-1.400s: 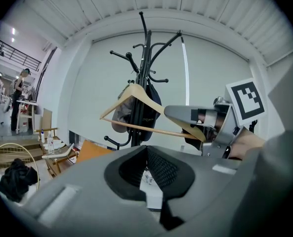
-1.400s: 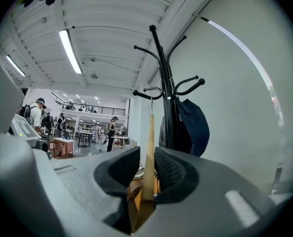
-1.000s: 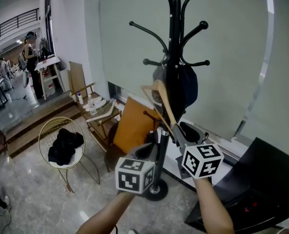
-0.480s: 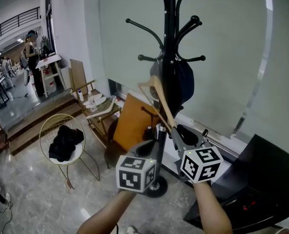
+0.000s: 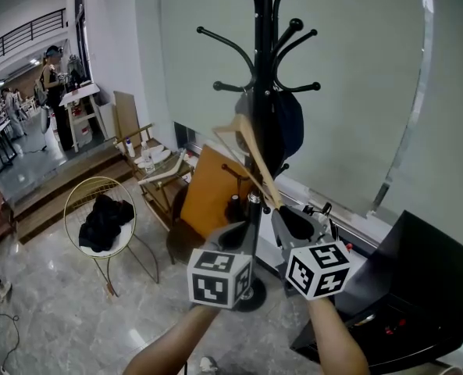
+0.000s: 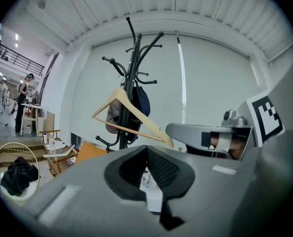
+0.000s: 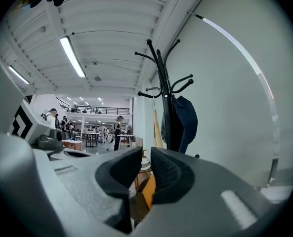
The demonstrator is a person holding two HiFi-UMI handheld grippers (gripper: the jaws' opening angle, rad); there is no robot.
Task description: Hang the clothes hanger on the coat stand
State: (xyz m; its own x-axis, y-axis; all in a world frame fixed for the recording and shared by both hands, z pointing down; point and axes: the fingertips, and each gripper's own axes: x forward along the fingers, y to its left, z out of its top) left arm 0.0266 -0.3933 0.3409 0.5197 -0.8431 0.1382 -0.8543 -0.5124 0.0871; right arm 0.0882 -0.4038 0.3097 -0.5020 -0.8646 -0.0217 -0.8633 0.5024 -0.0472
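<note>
The black coat stand [image 5: 262,61] rises in front of me, a dark blue cap [image 5: 287,123] hung on its pole. A wooden hanger [image 5: 251,158] slants up to the left across the pole. My right gripper [image 5: 282,213] is shut on the hanger's lower right end. In the left gripper view the hanger [image 6: 142,115] reaches from the stand [image 6: 133,68] to the right gripper's jaw. In the right gripper view the hanger [image 7: 156,127] shows edge-on above the right gripper [image 7: 146,157]. My left gripper [image 5: 243,237] sits just left of it, shut and holding nothing [image 6: 146,152].
A round wire chair [image 5: 75,201] holding a black garment [image 5: 100,223] stands at the left. An orange board [image 5: 215,194] and a wooden folding chair [image 5: 157,174] sit behind the stand's base. A black unit [image 5: 418,287] is at the right. People [image 5: 55,92] stand far off.
The right gripper has carried the hanger a little higher and to the left, closer to the stand's pole. The left gripper has stayed beside it.
</note>
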